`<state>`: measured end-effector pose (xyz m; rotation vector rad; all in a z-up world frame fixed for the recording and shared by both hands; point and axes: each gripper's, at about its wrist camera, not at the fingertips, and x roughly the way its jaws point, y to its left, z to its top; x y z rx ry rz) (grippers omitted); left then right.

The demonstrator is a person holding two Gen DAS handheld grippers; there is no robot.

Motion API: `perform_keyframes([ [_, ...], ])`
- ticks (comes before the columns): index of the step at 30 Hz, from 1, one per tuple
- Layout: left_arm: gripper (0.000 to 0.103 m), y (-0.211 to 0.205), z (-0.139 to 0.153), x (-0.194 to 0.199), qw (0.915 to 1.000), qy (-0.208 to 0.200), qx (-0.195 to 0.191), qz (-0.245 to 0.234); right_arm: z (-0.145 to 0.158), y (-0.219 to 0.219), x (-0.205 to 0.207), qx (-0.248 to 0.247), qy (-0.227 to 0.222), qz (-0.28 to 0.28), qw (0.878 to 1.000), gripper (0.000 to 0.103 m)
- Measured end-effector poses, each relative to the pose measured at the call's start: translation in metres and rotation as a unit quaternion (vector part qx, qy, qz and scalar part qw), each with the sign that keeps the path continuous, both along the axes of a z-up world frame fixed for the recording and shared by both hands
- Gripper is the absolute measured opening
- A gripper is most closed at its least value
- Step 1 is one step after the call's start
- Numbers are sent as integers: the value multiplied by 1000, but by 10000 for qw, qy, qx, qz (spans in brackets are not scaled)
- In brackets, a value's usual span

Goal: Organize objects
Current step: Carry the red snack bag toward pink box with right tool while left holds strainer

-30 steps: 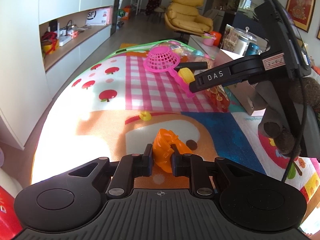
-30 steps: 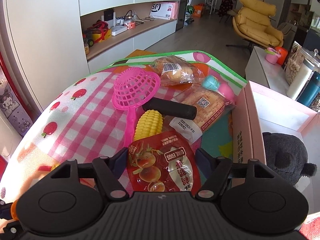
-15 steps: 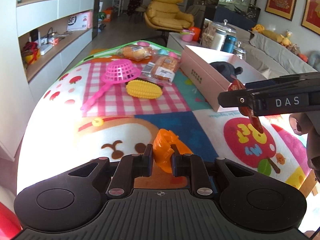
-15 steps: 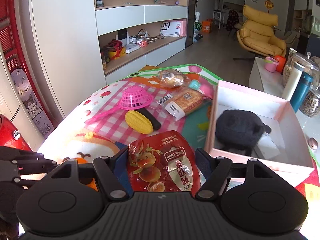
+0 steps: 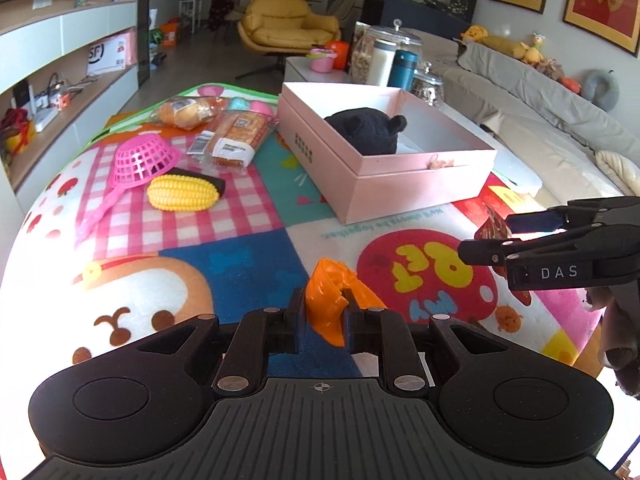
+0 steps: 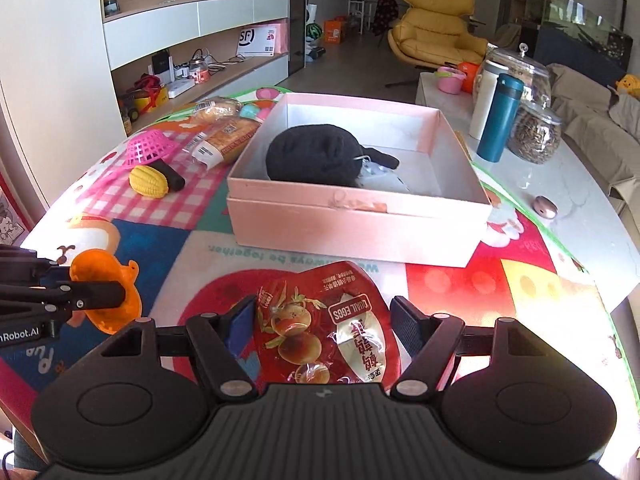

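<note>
Both grippers hang tilted down over the play mat (image 5: pixel 248 264), short of the pink box (image 6: pixel 360 232). Left gripper (image 5: pixel 323 316) pinches an orange toy (image 5: pixel 332 300) nearly closed; right gripper (image 6: pixel 323 334), about half spread, clamps a quail-egg packet (image 6: pixel 324 328).

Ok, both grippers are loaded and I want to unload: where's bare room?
Inside the pink box, the right half beside the black plush is free. The mat is bare in front of the box. It is crowded left of it: corn, pink strainer, bread packs.
</note>
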<state>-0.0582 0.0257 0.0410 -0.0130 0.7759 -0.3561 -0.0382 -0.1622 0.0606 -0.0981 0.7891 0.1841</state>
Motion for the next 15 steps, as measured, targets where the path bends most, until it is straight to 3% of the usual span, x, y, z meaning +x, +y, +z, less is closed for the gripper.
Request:
perform_keyframes([
  [15, 20, 4, -1, 2, 10000, 13, 9, 85, -21, -2, 4, 116, 209, -125, 9996, 73],
])
